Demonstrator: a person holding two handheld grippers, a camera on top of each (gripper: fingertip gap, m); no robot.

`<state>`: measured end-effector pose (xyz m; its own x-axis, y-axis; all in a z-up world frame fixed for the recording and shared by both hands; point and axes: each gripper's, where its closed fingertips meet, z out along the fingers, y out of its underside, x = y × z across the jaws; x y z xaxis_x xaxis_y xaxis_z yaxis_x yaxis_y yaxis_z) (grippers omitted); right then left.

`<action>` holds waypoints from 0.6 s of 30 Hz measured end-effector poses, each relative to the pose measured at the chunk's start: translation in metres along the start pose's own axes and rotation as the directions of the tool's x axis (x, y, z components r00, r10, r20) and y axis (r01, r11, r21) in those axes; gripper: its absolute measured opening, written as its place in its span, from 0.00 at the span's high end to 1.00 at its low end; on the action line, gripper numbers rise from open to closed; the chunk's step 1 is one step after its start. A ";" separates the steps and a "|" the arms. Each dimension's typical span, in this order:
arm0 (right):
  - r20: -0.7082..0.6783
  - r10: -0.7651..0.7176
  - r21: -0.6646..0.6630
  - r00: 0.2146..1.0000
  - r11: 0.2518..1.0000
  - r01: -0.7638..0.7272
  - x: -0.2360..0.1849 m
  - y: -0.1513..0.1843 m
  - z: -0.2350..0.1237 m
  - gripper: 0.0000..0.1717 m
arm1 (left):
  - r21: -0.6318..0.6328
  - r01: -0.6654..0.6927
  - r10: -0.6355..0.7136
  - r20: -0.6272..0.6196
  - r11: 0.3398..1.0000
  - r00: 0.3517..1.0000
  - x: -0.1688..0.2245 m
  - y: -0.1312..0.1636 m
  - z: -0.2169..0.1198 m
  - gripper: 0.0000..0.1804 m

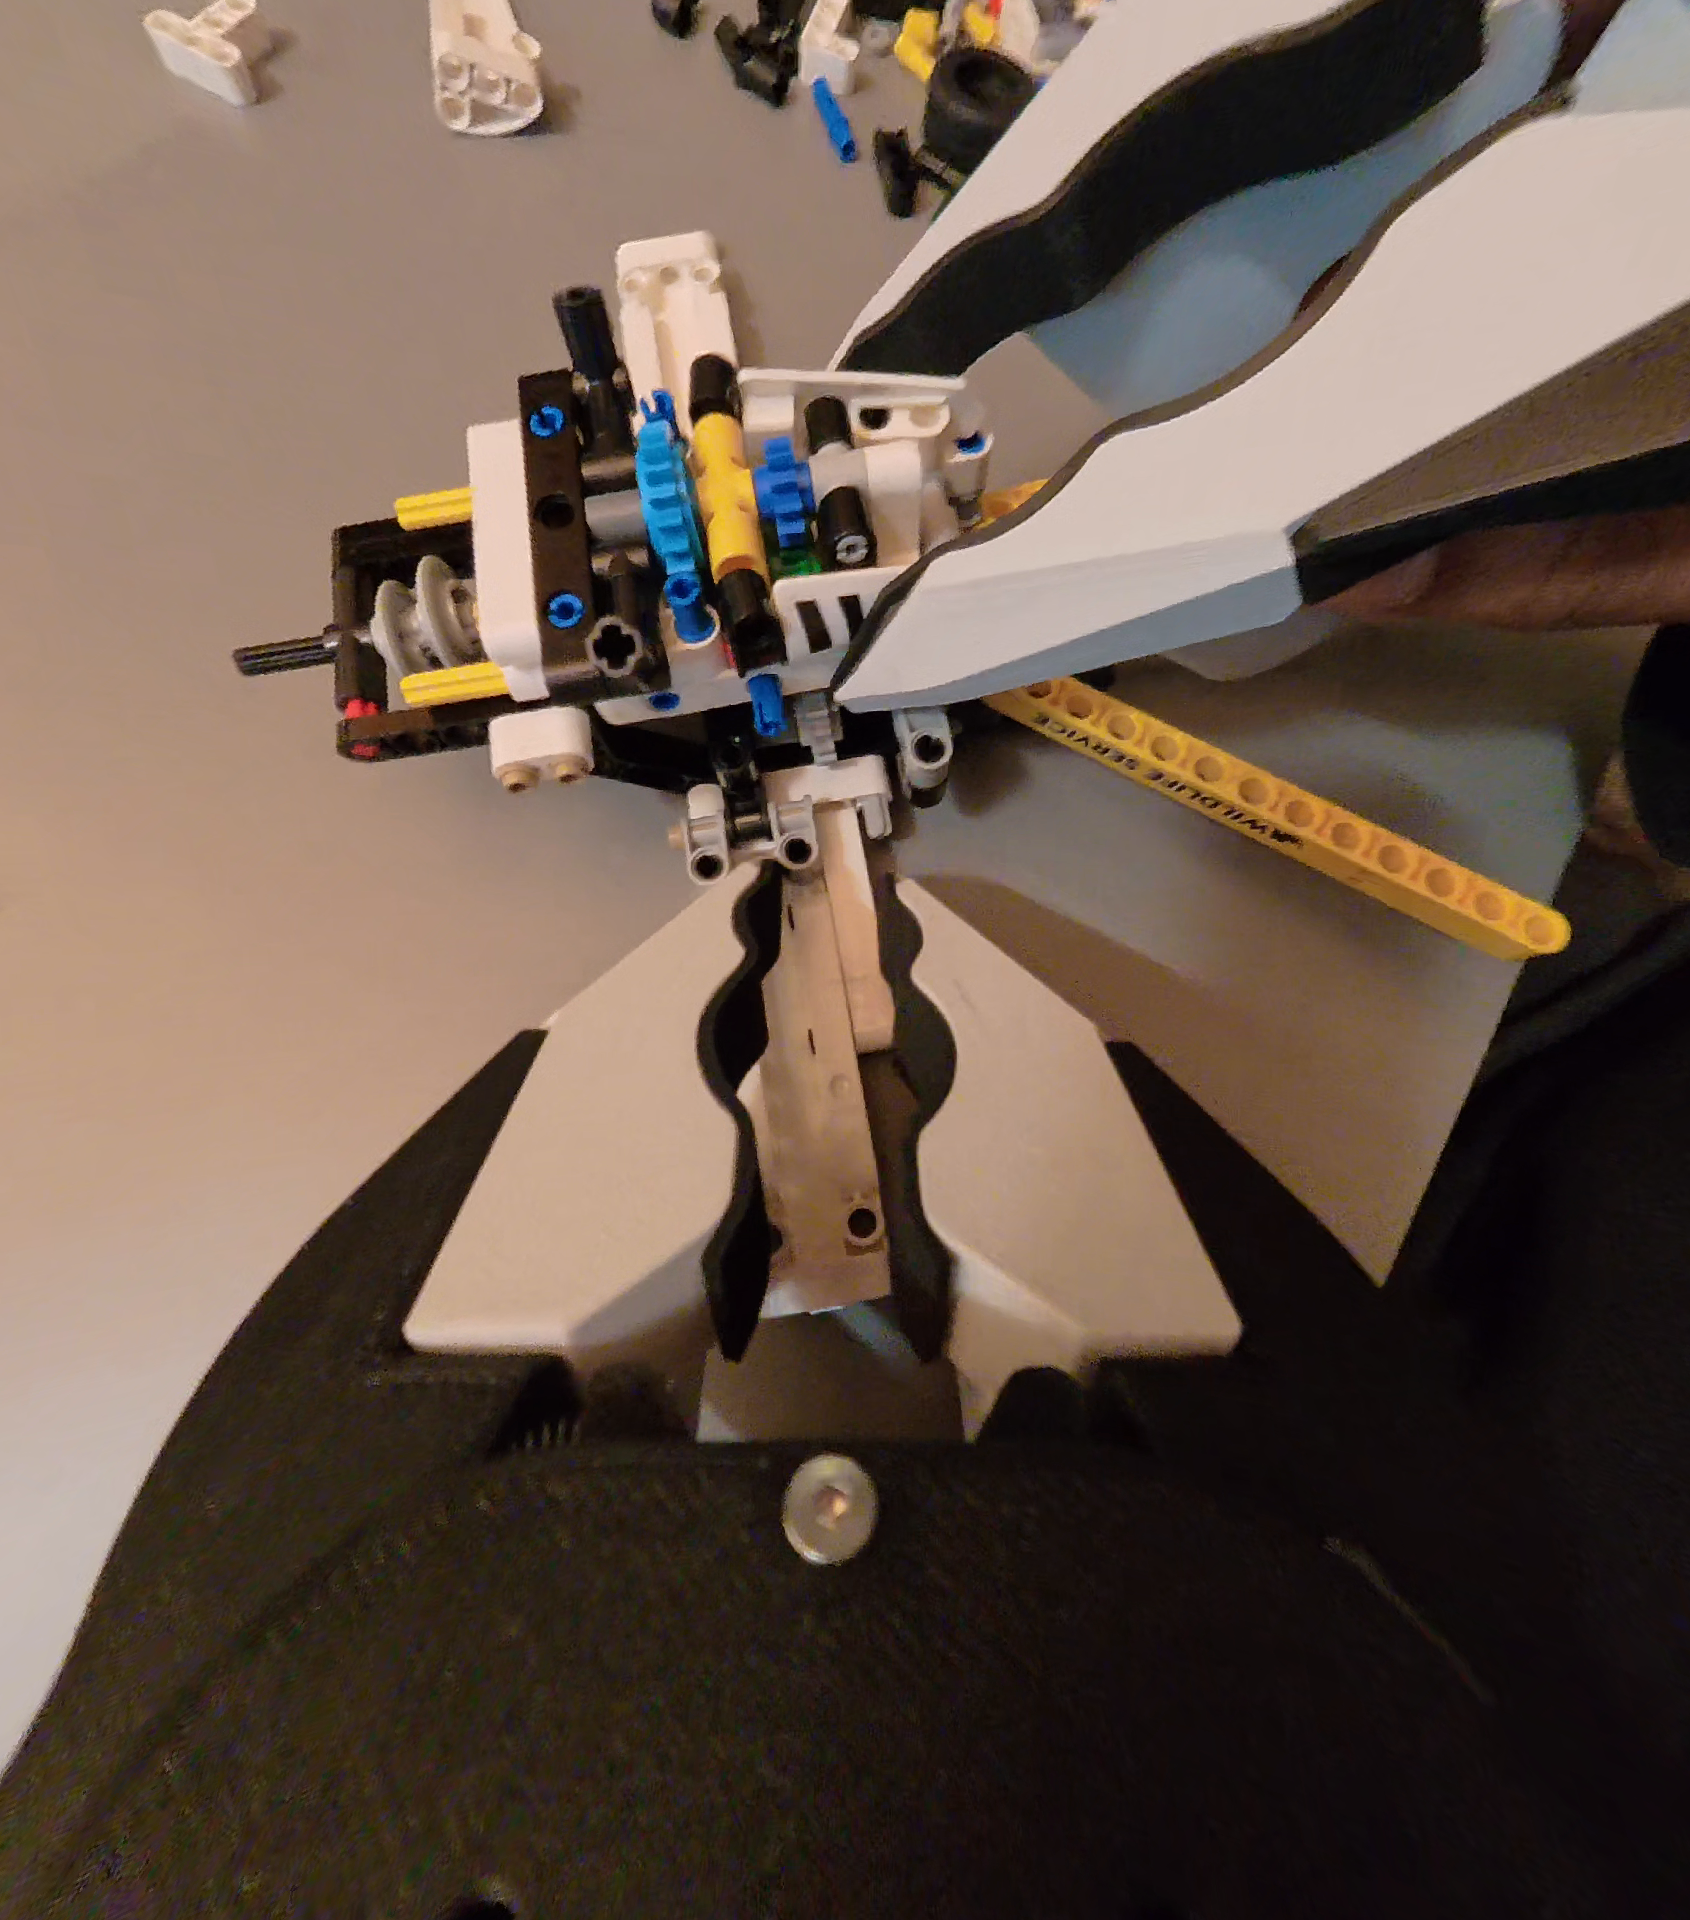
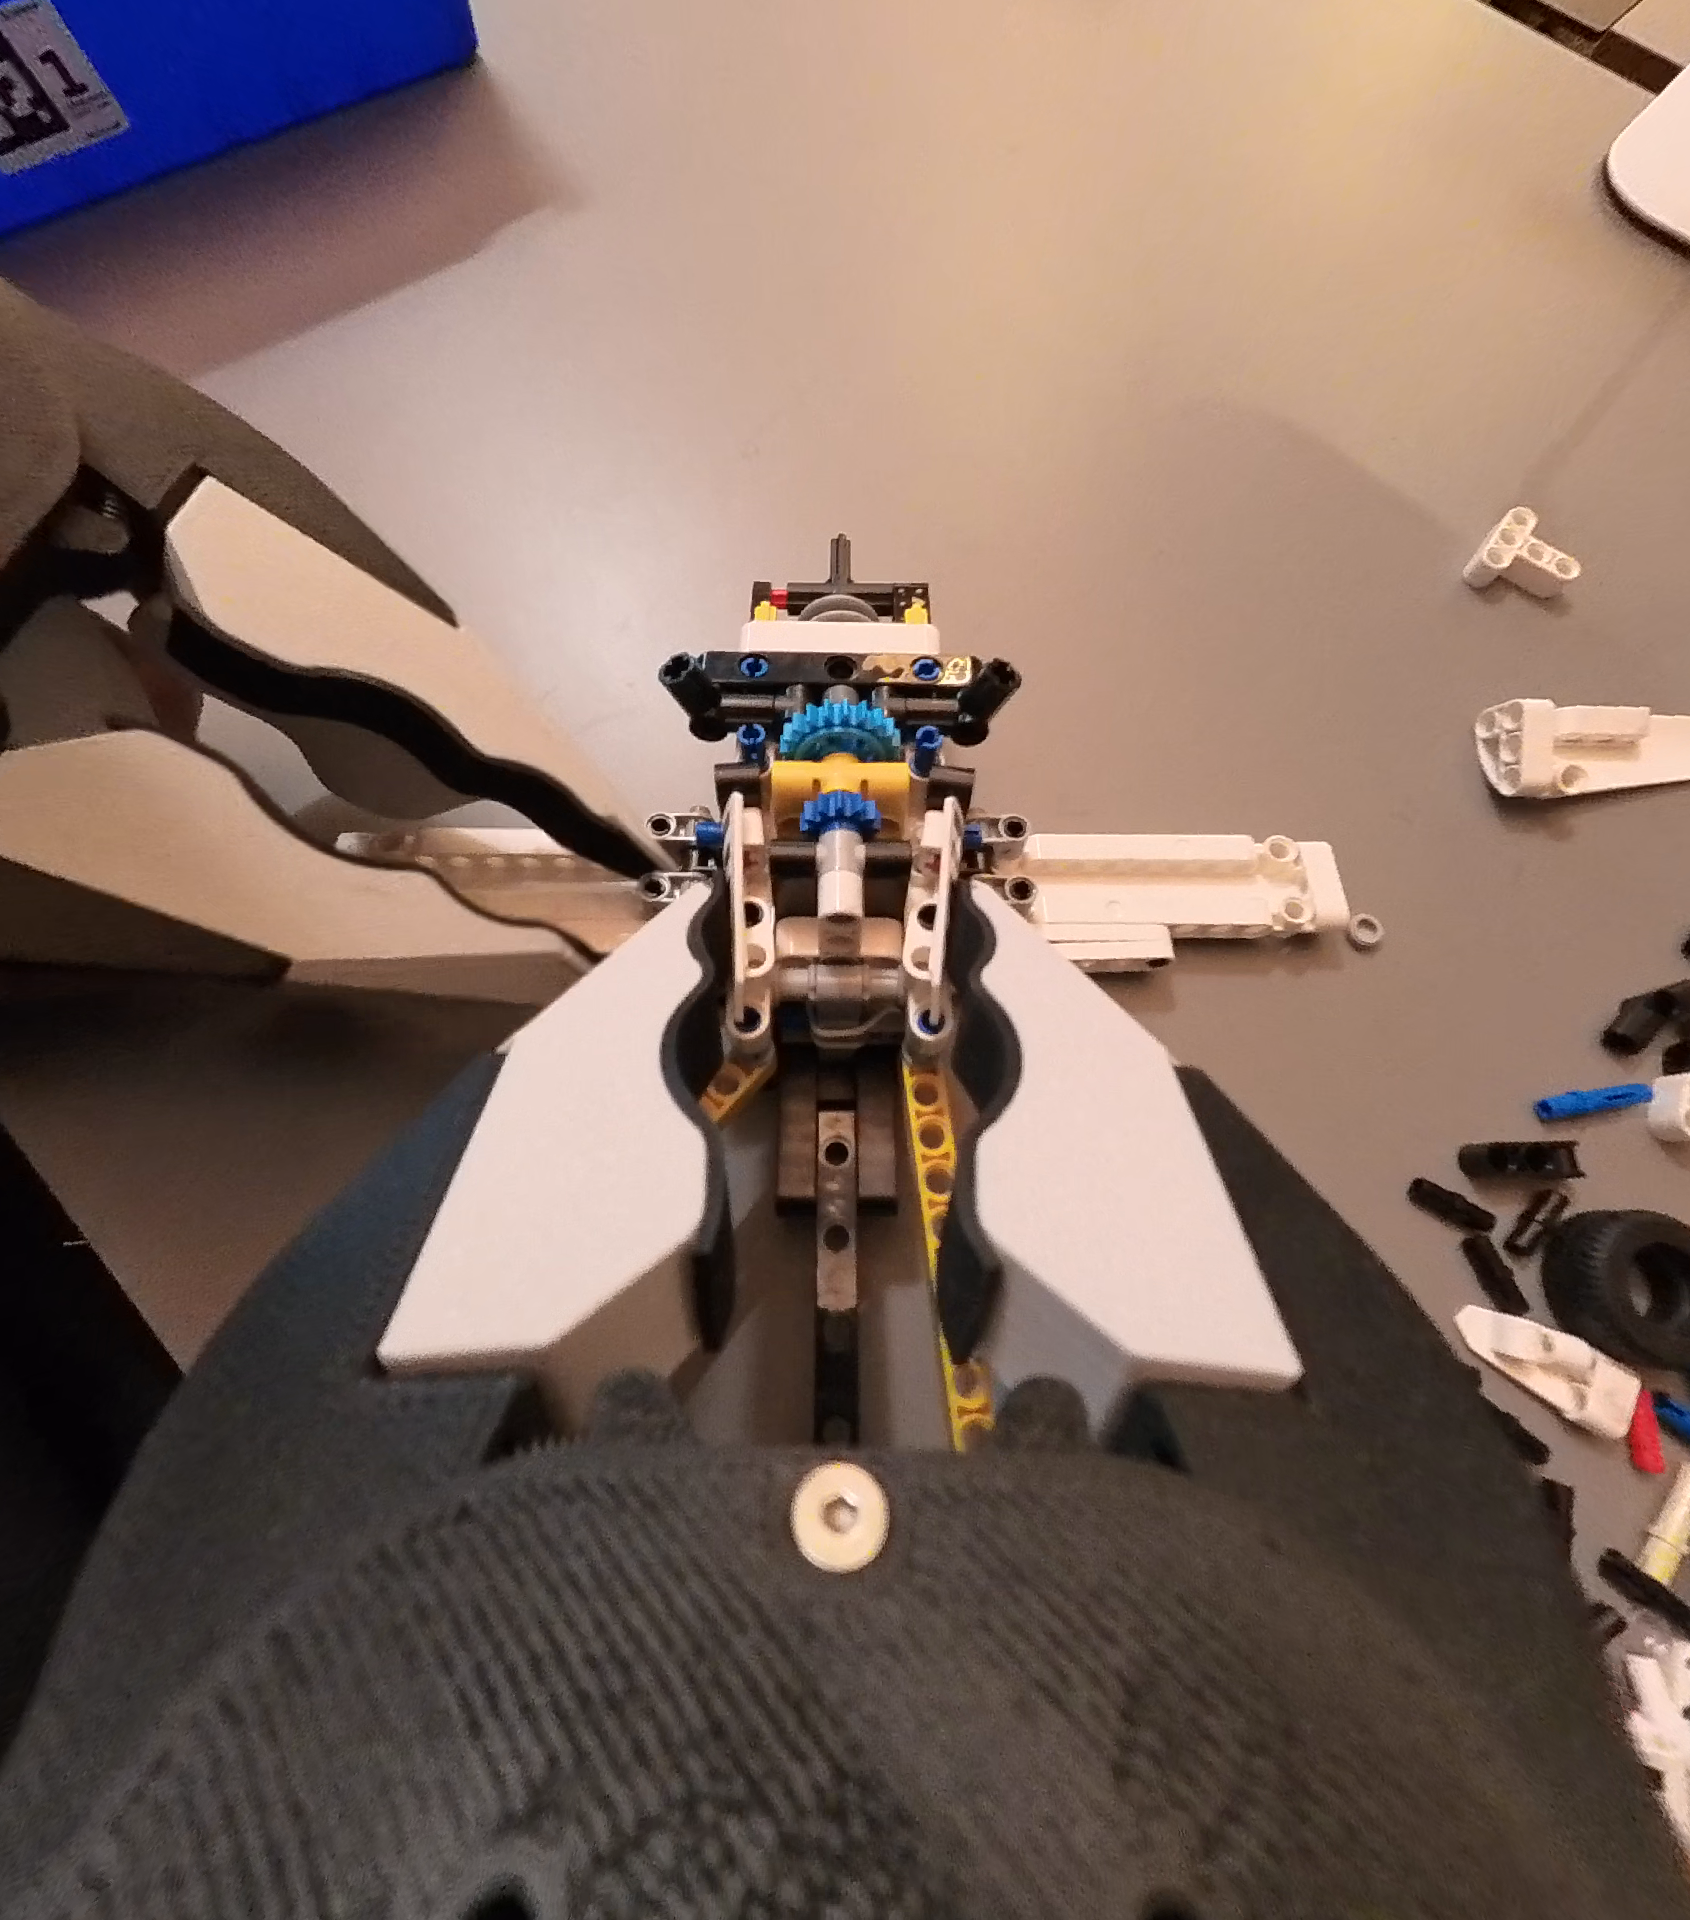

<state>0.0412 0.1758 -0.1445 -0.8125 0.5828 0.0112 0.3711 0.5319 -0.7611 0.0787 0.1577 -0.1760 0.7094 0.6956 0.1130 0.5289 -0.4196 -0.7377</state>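
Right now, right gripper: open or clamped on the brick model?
Clamped: right gripper has both pads against the sides of the brick model, no gap showing.

model (image 2: 841,831) on table (image 2: 1184,364), loose parts (image 2: 1651,1299) right, bin (image 2: 197,94) behind-left

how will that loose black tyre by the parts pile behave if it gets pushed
The black tyre looks rubbery, so it probably grips rather than slides. It lies flat on the table, so a push likely scoots it, not rolls it. It probably knocks the small loose pieces touching it.
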 end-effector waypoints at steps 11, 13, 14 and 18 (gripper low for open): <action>-0.001 -0.005 -0.001 1.000 1.000 0.005 0.000 0.000 0.000 0.76 | -0.007 -0.016 0.016 0.024 1.000 1.000 -0.001 0.000 0.001 0.91; -0.002 -0.005 0.000 1.000 1.000 0.005 0.000 0.000 0.000 0.76 | -0.005 -0.015 0.015 0.028 1.000 1.000 -0.001 0.000 0.001 0.91; -0.002 -0.005 0.000 1.000 1.000 0.005 0.000 0.000 0.000 0.76 | -0.004 -0.017 0.017 0.032 1.000 0.999 -0.001 -0.001 0.001 0.91; -0.006 -0.006 -0.003 1.000 1.000 0.006 0.000 0.000 0.000 0.76 | -0.007 -0.043 0.044 0.063 0.999 0.997 -0.002 -0.001 0.002 0.91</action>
<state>0.0415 0.1755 -0.1447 -0.8119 0.5834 0.0200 0.3675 0.5374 -0.7590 0.0762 0.1578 -0.1767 0.7012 0.7119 0.0387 0.5008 -0.4531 -0.7375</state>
